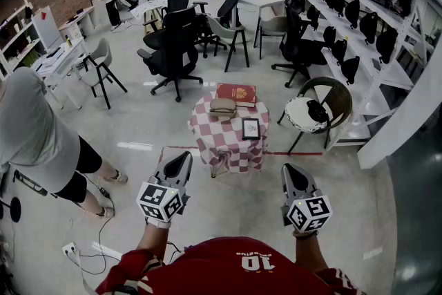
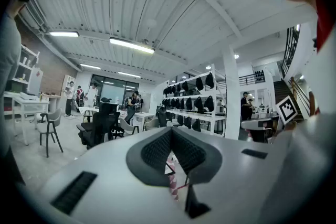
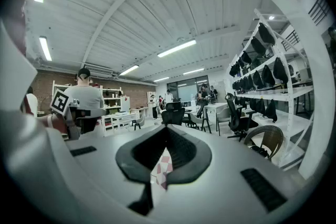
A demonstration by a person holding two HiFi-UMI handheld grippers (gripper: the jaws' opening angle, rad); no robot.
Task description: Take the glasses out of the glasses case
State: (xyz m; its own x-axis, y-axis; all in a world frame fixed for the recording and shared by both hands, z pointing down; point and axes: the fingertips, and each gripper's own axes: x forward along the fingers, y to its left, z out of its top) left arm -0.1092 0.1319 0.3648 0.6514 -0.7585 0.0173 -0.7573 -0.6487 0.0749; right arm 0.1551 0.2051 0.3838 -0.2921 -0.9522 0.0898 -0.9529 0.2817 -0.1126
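Note:
A closed tan glasses case lies on a small table with a red-and-white checked cloth, a few steps ahead of me. The glasses themselves are hidden. My left gripper and right gripper are held low and well short of the table, one on each side of it. Both are shut, with nothing between their jaws. In the left gripper view the jaws meet at the tips, and a strip of checked cloth shows below them. The right gripper view shows the same: closed jaws over the cloth.
A red book and a small black frame share the table with the case. A wicker chair stands to its right, black office chairs behind. A person in grey stands at my left. Shelving lines the right wall.

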